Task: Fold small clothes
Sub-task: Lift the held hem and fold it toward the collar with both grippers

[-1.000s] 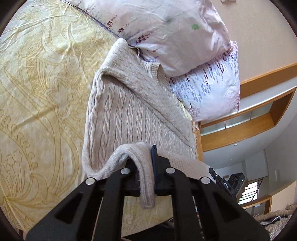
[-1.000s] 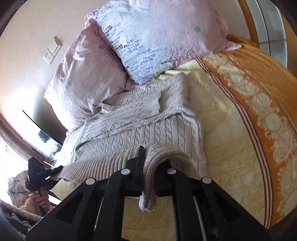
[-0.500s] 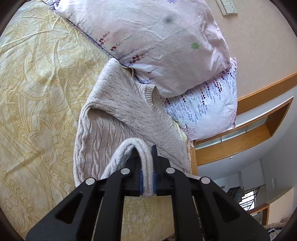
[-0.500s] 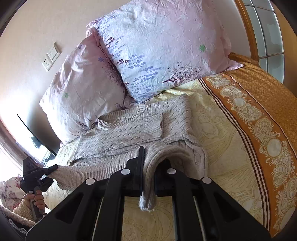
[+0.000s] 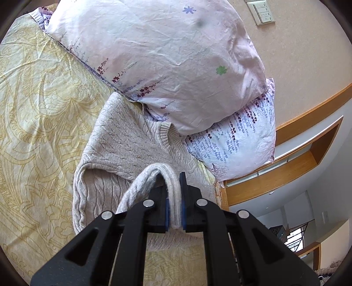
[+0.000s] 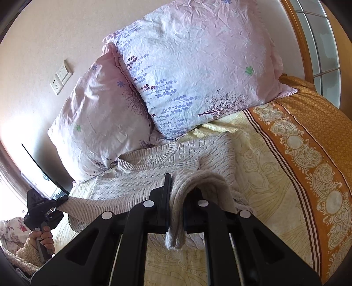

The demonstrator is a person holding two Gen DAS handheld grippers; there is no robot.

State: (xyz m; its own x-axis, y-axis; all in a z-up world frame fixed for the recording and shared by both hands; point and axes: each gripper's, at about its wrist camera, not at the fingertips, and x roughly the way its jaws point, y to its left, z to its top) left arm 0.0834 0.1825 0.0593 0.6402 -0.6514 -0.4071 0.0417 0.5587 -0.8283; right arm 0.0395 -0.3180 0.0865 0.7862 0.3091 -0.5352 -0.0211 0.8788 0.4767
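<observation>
A beige cable-knit sweater (image 5: pixel 123 140) lies on the yellow patterned bedspread (image 5: pixel 33 110), its neckline against the pillows. My left gripper (image 5: pixel 173 193) is shut on the sweater's ribbed hem and holds it lifted over the body. In the right wrist view the sweater (image 6: pixel 154 176) spreads across the bed. My right gripper (image 6: pixel 176 195) is shut on the other part of the hem, which drapes between the jaws. The left gripper (image 6: pixel 44 211) shows there at far left, clamped on the hem's other end.
Two pink floral pillows (image 5: pixel 165 55) (image 6: pixel 198 66) lean on the wall at the head of the bed. An orange patterned border (image 6: pixel 308 154) runs along the bedspread's right side. A wooden frame and window (image 6: pixel 319 44) stand behind. A wall switch (image 5: pixel 261 13) is above the pillows.
Both grippers have carried the hem forward toward the pillows, so less of the sweater's body shows ahead of them. Both grips have stayed shut.
</observation>
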